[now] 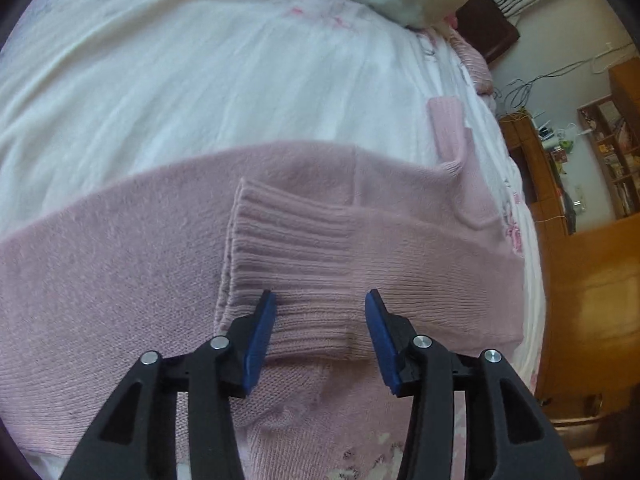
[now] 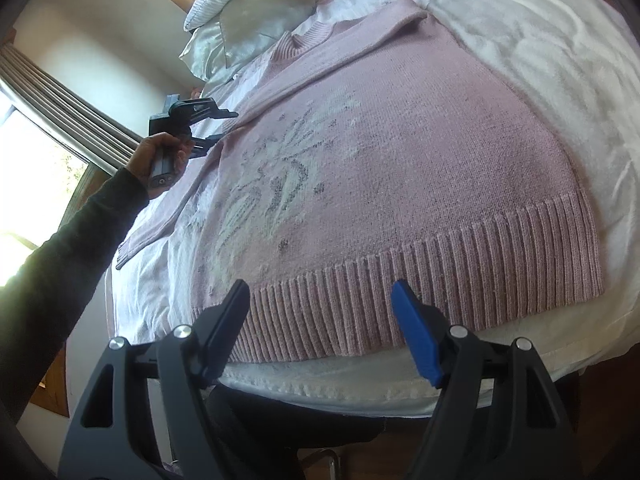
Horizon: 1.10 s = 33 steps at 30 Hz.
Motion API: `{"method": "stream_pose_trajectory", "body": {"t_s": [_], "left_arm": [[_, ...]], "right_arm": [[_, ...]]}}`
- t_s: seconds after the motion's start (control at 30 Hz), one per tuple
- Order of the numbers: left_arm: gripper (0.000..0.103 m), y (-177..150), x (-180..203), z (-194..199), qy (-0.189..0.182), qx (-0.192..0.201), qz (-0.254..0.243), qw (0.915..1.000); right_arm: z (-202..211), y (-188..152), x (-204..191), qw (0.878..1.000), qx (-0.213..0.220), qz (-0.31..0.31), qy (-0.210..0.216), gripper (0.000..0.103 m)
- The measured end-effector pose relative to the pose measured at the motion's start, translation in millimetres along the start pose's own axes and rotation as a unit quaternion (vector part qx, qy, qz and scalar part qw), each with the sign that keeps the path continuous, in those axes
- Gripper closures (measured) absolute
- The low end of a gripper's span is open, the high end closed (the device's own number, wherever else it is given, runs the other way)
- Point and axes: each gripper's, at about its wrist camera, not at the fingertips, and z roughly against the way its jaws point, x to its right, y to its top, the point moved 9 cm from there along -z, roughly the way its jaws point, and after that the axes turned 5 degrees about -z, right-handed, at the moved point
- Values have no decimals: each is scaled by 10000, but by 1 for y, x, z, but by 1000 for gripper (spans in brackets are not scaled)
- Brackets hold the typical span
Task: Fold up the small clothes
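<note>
Spread flat across the white bedcover (image 2: 540,60), the pink sweater (image 2: 400,152) lies front side up, its pale floral knit pattern at the centre of the right wrist view and its ribbed hem (image 2: 440,276) nearest that camera. The right gripper (image 2: 320,308) hovers just above the hem with its jaws wide apart and nothing between them. At 10 o'clock in the same view a hand (image 2: 160,152) in a dark sleeve holds the left gripper (image 2: 208,128) at the sweater's far side edge. From the left wrist, the left gripper (image 1: 320,320) is also wide open and holds nothing; a ribbed sleeve cuff (image 1: 288,248) folded onto the sweater body sits just ahead of and between its blue pads (image 1: 260,340). Pillows (image 2: 256,20) crowd the head of the bed at 11 o'clock, close to the collar. Wooden shelving (image 1: 600,152) stands beside the bed at 3 o'clock in the left view.
</note>
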Motion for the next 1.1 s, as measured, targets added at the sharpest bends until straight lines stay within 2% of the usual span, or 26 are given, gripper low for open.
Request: {"method": "stream_pose_trajectory", "body": {"t_s": [0.07,0.17,0.23,0.3,0.4,0.5,0.57,0.67,0.83,0.93,0.97,1.0,1.03,1.07,1.1], "left_arm": [[53,0,-3,11,-236,130,246,9993],[20,-1,-14,59,-462,556,389,9966],[12,-6,-37,107,-422,928,382,9941],[4,-15,-76,156,-224,1150,556,9916],[4,-36,-152,232,172,1387,979,9853],[4,-59,-228,307,635,1781,1429,9715],[4,-71,-270,339,884,1962,1641,9627],[4,-85,-316,351,904,1931,2073,9548],[5,-100,-350,324,1143,1602,2175,9560],[12,-104,-353,318,1310,1508,2119,9567],[25,-106,-352,318,1490,1422,2062,9566],[47,-106,-350,317,1674,1327,1950,9573],[56,-106,-348,316,1754,1245,1850,9589],[73,-108,-346,316,1715,1172,1818,9611],[81,-109,-344,314,1688,1080,1826,9626]], "right_arm": [[6,-1,-2,10000,17,1,19,28],[14,-3,-2,9999,73,103,11,26],[16,-6,-1,9999,46,99,31,25],[19,-8,-3,9999,15,66,108,25],[22,-10,-14,9996,43,198,216,25],[17,-17,-30,9991,-95,288,313,25],[12,-23,-41,9985,-199,367,349,25],[6,-28,-60,9977,-266,476,402,24],[-1,-38,-76,9973,-353,551,340,23],[-5,-41,-77,9973,-409,551,259,23],[-7,-42,-77,9974,-426,531,254,23],[-7,-42,-78,9974,-437,508,268,23],[-8,-42,-78,9974,-445,495,288,23],[-9,-42,-80,9973,-453,493,305,23],[-9,-43,-81,9972,-454,500,331,23]]}}
